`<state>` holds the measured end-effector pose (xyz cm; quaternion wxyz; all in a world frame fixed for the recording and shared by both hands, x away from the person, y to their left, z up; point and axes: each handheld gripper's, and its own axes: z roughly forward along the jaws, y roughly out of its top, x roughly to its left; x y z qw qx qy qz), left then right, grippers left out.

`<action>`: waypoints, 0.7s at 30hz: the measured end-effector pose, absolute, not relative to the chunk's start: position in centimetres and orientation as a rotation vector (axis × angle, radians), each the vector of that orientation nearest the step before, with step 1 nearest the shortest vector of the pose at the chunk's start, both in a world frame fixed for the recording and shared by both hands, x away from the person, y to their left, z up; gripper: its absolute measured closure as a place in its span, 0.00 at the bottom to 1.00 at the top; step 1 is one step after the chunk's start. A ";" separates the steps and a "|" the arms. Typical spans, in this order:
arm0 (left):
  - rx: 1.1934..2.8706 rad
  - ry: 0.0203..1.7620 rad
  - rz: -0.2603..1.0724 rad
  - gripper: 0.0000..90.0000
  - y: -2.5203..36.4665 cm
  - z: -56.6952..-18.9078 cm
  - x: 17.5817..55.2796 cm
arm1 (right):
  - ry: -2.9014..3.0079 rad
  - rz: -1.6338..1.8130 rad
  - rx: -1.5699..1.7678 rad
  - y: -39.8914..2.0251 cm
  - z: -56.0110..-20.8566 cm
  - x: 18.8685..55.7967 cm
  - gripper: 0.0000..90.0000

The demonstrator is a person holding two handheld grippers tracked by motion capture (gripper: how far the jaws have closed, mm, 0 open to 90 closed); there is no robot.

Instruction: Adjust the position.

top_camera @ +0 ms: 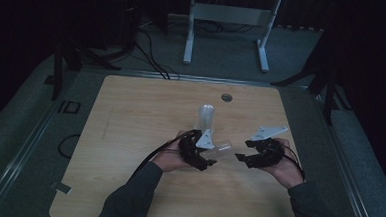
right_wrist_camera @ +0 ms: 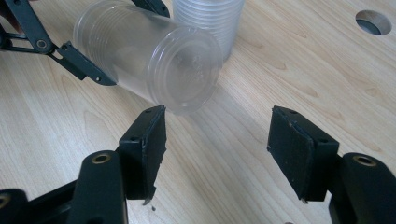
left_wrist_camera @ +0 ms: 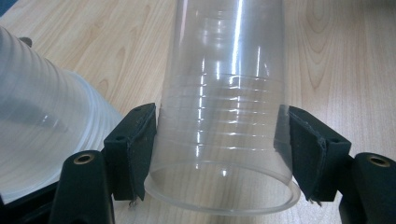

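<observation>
A single clear plastic cup [top_camera: 222,148] lies on its side just above the wooden table, with my left gripper [top_camera: 202,154] shut on it near the rim. In the left gripper view both pads [left_wrist_camera: 140,144] press the sides of the cup [left_wrist_camera: 224,116] and its open mouth faces the camera. My right gripper [top_camera: 244,151] stands open a short way to the right, facing the cup's closed base [right_wrist_camera: 182,70]. Nothing sits between the right gripper's [right_wrist_camera: 217,149] jaws. A stack of clear cups [top_camera: 206,117] stands upright just behind.
The cup stack [left_wrist_camera: 42,126] sits close beside my left gripper and, as the stack [right_wrist_camera: 210,18], behind the held cup. A round cable hole [top_camera: 226,97] lies at the table's far middle. White frame legs [top_camera: 189,33] stand on the floor beyond the table.
</observation>
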<state>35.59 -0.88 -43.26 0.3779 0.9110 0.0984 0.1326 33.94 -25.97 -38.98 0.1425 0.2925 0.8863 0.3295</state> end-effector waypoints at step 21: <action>2.380 0.208 0.347 0.34 -1.1 -43.7 35.4 | 2.670 0.800 0.736 -25.6 -38.8 34.1 0.40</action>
